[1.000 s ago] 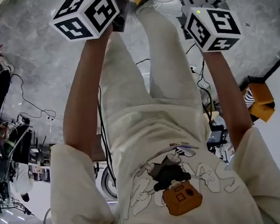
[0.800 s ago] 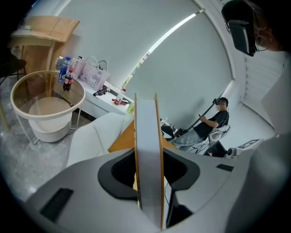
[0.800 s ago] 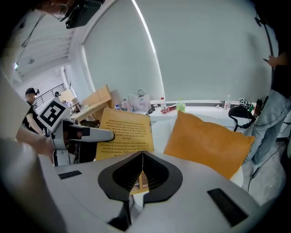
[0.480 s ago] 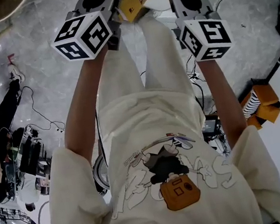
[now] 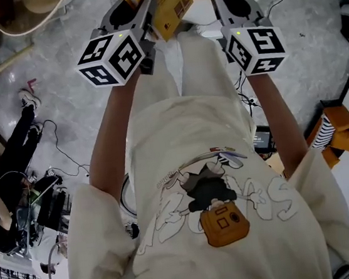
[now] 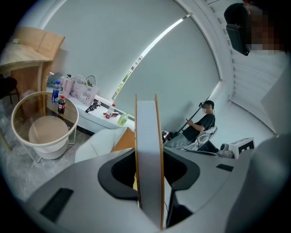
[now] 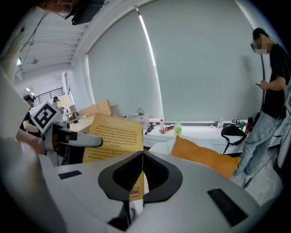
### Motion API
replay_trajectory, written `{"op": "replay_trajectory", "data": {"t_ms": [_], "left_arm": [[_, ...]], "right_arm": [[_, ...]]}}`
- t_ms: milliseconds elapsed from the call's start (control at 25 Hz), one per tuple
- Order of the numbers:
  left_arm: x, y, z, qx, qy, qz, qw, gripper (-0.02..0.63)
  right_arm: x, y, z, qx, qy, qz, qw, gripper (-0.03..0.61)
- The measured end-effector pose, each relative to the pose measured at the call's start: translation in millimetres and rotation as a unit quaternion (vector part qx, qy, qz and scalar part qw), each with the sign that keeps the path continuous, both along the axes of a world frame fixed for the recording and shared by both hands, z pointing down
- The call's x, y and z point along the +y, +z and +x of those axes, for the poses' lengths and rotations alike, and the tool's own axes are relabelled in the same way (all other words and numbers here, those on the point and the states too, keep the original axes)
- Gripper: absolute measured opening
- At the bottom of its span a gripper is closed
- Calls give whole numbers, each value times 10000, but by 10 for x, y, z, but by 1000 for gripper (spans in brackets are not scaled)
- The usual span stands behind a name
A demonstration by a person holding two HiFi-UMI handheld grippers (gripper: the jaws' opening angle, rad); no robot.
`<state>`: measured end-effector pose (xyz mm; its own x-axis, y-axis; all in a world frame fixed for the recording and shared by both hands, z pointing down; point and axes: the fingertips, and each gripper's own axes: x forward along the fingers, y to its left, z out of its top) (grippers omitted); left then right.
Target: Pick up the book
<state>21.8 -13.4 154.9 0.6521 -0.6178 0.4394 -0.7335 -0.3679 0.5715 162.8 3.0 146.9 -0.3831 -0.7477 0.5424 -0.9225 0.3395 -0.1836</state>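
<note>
A yellow-covered book (image 5: 169, 2) hangs in the air in front of the person, held upright. My left gripper (image 5: 143, 10) is shut on it. In the left gripper view the book (image 6: 149, 136) stands edge-on, its pale page block clamped between the two jaws of the left gripper (image 6: 149, 160). In the right gripper view the book's printed back cover (image 7: 116, 135) faces the camera, with one left finger (image 7: 84, 141) lying across it. My right gripper (image 7: 142, 154) is to the book's right, apart from it. Its jaws meet with nothing between them.
A round glass side table (image 6: 18, 102) stands over a beige basket at the left. An orange cushion (image 7: 207, 158) lies on a white sofa. A white counter (image 7: 191, 132) carries bottles. One person (image 7: 270, 91) stands at the right, another (image 6: 203, 122) sits. Cables (image 5: 51, 141) cross the marble floor.
Both grippers have risen together, carrying the book up. More of its yellow cover now shows at the top of the head view.
</note>
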Motion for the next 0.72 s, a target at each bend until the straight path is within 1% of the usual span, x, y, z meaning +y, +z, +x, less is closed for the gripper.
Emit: {"op": "replay_trajectory", "data": {"t_ms": [200,400,640,720], "left_arm": [[94,-369,119,-24,109,228,9997,149],[281,-587,243,63,265,353,9990,149],[342,-906,259,106,384,572,9976,149],[404,-1060,256,43,454,680,9966,149]], "right_arm": [[174,-306,158,-27,115,210,9997,23],[395,-466,280,62,159,296,9994,23],[503,-778,337,45,282,558,9980,23],[579,-927,331,2,274,669,9974,23]]}}
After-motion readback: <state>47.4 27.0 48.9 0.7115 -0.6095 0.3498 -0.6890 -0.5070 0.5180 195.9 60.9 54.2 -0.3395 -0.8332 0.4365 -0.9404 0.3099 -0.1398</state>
